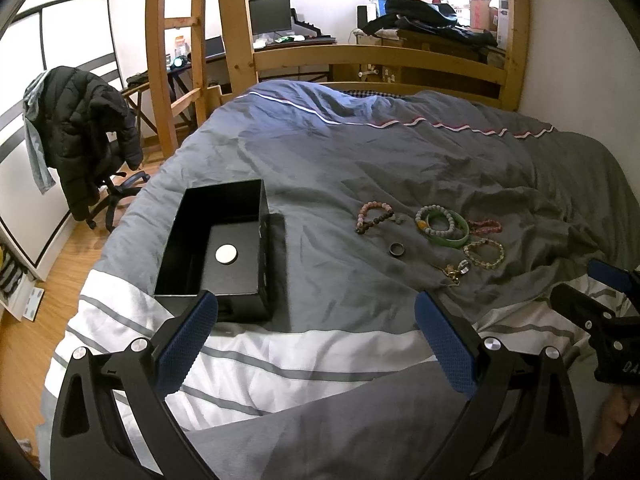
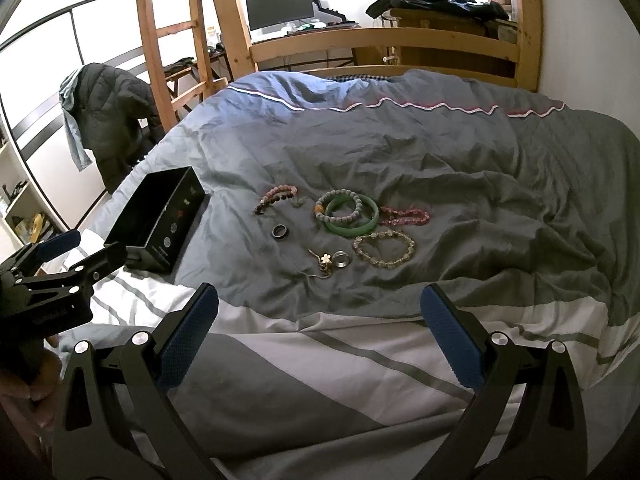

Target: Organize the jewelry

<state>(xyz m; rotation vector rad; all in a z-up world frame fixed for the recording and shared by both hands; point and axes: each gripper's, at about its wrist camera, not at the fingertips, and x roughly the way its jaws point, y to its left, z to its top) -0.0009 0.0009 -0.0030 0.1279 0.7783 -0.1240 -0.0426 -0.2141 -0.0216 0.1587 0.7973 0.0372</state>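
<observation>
An open black box point(image 1: 224, 248) point(image 2: 160, 220) lies on the bed's left side with a white round disc point(image 1: 226, 255) inside. To its right lies jewelry: a green bangle point(image 1: 450, 230) point(image 2: 352, 218), a pink-brown bead bracelet point(image 1: 372, 216) point(image 2: 276, 198), a dark ring point(image 1: 397, 249) point(image 2: 280, 232), a pink bracelet point(image 2: 406, 216), a yellowish bead bracelet point(image 1: 484, 254) point(image 2: 384, 250), a silver ring point(image 2: 342, 259) and a gold flower chain point(image 2: 325, 264). My left gripper point(image 1: 316, 316) is open and empty just before the box. My right gripper point(image 2: 318, 312) is open and empty, short of the jewelry.
The grey duvet point(image 1: 360, 152) has a white striped band near me. A wooden bed frame point(image 1: 380, 56) and ladder stand behind. A chair with a dark jacket point(image 1: 80, 128) stands on the floor at left. A desk with a monitor point(image 2: 280, 10) is at the back.
</observation>
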